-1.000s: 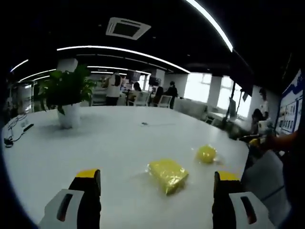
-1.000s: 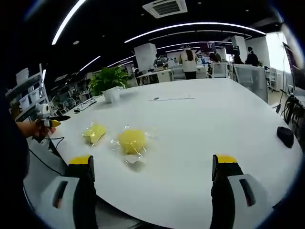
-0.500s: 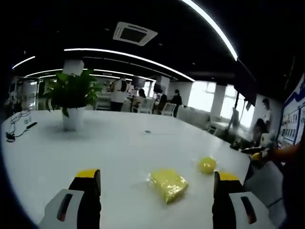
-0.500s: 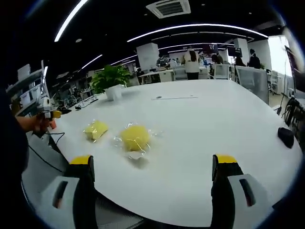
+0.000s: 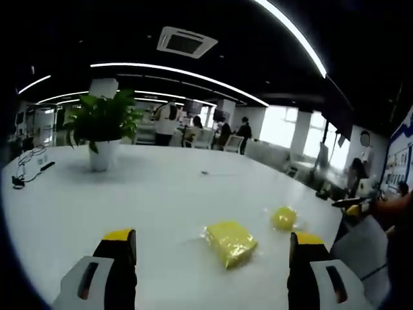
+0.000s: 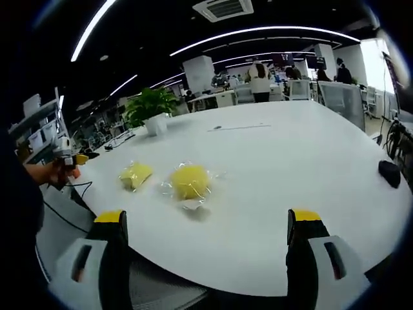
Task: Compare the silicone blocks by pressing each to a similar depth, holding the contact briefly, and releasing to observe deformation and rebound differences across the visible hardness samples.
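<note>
Over the last second both views have drifted only a little: in the left gripper view the potted plant and the far office sit slightly higher and nearer the middle than before, and in the right gripper view the two yellow samples have slid a touch toward the centre, which reads as small moves of the hands and not of the things. For the task that means no press has begun; both samples lie undented on the white table, and the approach is, by my judgement, still at its start. Going left to right in the left gripper view, the left tool stands wide open with nothing between its jaws, the rectangular silicone block in its clear wrapper lies just ahead between them, and the rounder silicone sample lies beyond it to the right, a gap between the two. In the right gripper view the rectangular block is on the left, the round one beside it, apart, and a dark object sits far right near the table edge. The right tool is likewise spread wide, empty, held off the table's near edge and touching nothing.
</note>
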Demonstrator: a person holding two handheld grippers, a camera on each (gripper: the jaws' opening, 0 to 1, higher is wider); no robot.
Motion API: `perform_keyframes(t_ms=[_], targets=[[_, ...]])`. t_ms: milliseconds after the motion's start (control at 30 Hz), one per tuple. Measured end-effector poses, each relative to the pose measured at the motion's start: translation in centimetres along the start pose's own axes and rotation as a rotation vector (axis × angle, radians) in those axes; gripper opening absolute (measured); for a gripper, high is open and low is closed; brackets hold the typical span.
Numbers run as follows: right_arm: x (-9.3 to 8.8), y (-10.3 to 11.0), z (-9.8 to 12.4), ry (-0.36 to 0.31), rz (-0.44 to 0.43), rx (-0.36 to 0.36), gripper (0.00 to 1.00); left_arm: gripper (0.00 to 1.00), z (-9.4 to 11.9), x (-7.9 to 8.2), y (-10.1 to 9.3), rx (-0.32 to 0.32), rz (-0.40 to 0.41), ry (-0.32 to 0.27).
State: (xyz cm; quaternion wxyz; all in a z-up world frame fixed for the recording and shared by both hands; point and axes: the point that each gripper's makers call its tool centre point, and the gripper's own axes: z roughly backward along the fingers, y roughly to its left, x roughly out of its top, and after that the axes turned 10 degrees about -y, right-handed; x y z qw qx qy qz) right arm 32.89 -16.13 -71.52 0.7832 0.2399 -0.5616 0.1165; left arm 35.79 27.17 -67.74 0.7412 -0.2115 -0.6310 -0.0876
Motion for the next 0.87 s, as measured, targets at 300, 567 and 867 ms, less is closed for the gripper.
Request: perform_keyframes(t_ms=[300,567,867], targets=[[0.1,0.6,-0.6,-0.001,0.005,0.019,0.96,1.00,0.2,-0.5,-0.2,0.002,0.005,0.019],[0.4,1.2,-1.2,-0.004,0.017,0.041,0.96,1.00,0.0,-0.1,-1.3,-0.042,-0.033,-0.014],[0.1,1.1,-1.2,0.000,-0.025,0.044,0.96,1.00,0.4,0.7,-0.2,-0.010,-0.044,-0.033]])
